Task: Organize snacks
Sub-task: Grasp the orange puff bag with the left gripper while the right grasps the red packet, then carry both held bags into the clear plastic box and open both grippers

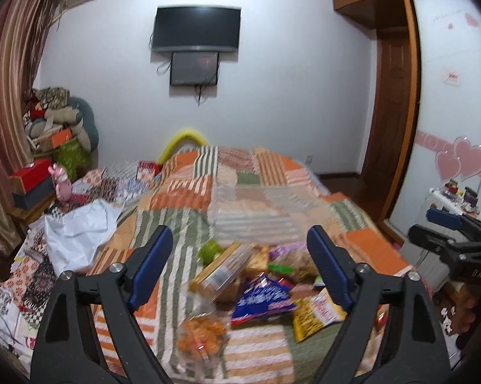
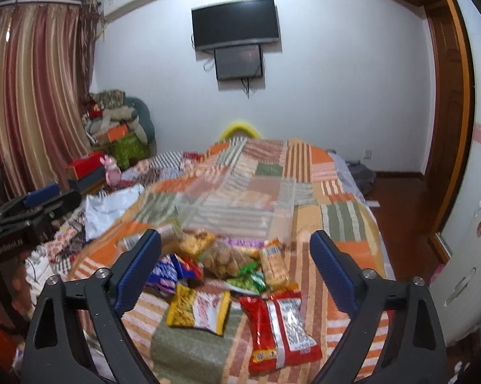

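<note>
A pile of snack packets lies on the patchwork bed quilt (image 1: pixel 240 192): a blue packet (image 1: pixel 262 297), a yellow packet (image 1: pixel 317 313), a clear bag of orange snacks (image 1: pixel 202 332) and a long biscuit pack (image 1: pixel 221 272). In the right wrist view I see a red packet (image 2: pixel 278 326), the yellow packet (image 2: pixel 198 312), a bag of round biscuits (image 2: pixel 227 257) and a clear plastic bin (image 2: pixel 240 208) behind the pile. My left gripper (image 1: pixel 240 265) is open and empty above the pile. My right gripper (image 2: pixel 235 265) is open and empty above it too.
A white plastic bag (image 1: pixel 80 233) and patterned clutter lie on the bed's left side. Boxes and cushions (image 1: pixel 58 128) are stacked by the curtain. A wardrobe (image 1: pixel 448 96) stands at right. The other gripper shows at the right edge (image 1: pixel 454 240) and left edge (image 2: pixel 32 211).
</note>
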`<action>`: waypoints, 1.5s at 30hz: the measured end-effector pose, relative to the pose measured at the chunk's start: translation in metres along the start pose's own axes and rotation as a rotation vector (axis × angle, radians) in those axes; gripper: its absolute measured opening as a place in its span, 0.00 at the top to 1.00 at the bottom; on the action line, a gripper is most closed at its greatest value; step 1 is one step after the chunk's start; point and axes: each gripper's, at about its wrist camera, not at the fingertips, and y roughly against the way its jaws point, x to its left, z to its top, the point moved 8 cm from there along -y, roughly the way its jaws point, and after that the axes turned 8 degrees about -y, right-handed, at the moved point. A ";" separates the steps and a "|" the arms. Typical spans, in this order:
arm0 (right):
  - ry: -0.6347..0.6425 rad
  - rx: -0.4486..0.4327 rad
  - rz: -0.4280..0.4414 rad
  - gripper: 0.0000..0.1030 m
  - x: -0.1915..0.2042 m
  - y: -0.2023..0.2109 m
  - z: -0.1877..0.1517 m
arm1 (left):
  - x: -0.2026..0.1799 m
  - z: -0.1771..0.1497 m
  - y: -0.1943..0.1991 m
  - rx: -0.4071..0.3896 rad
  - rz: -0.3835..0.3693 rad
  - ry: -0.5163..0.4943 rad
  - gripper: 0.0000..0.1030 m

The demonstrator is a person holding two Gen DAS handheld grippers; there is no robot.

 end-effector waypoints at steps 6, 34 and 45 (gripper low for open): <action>-0.043 0.135 -0.033 0.23 -0.029 -0.025 -0.032 | 0.026 -0.039 -0.029 0.160 -0.013 0.026 0.35; -0.119 0.464 -0.077 0.26 -0.067 -0.081 -0.111 | 0.026 -0.172 -0.110 0.551 -0.114 0.113 0.32; -0.127 0.444 -0.053 0.37 -0.059 -0.072 -0.107 | 0.023 -0.156 -0.094 0.484 -0.118 0.098 0.39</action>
